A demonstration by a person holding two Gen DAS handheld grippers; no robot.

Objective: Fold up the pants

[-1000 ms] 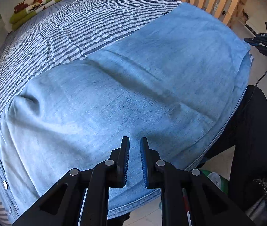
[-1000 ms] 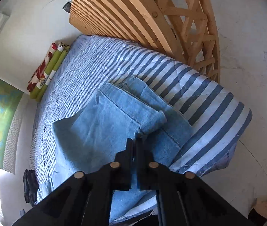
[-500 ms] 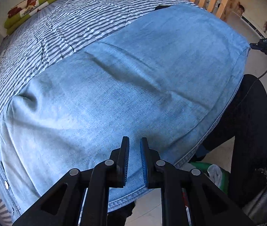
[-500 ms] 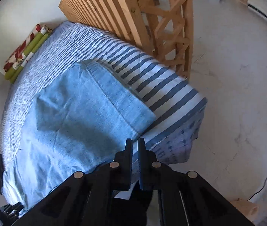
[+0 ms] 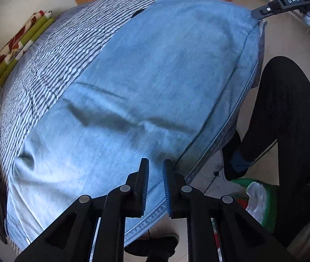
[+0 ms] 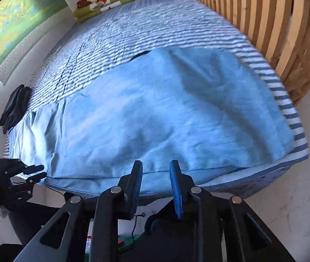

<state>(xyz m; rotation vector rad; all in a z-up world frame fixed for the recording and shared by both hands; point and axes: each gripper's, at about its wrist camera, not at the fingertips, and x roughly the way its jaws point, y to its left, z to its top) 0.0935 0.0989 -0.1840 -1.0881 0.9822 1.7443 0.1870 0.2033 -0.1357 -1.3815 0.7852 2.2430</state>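
Centrally, the pants (image 6: 166, 113) lie folded lengthwise on the striped bed (image 6: 133, 32); left gripper (image 5: 155, 170) narrowly parted, right gripper (image 6: 156, 170) wider, both empty. Pinch both layers squarely at the near edge.

Pants (image 5: 155, 76) spread on the bed (image 5: 52, 65) along its near edge, folded blankets (image 6: 111, 0) at the far end of the bed, slatted headboard (image 6: 264, 17) on the right side, dark cloth (image 6: 13, 107) at the left edge
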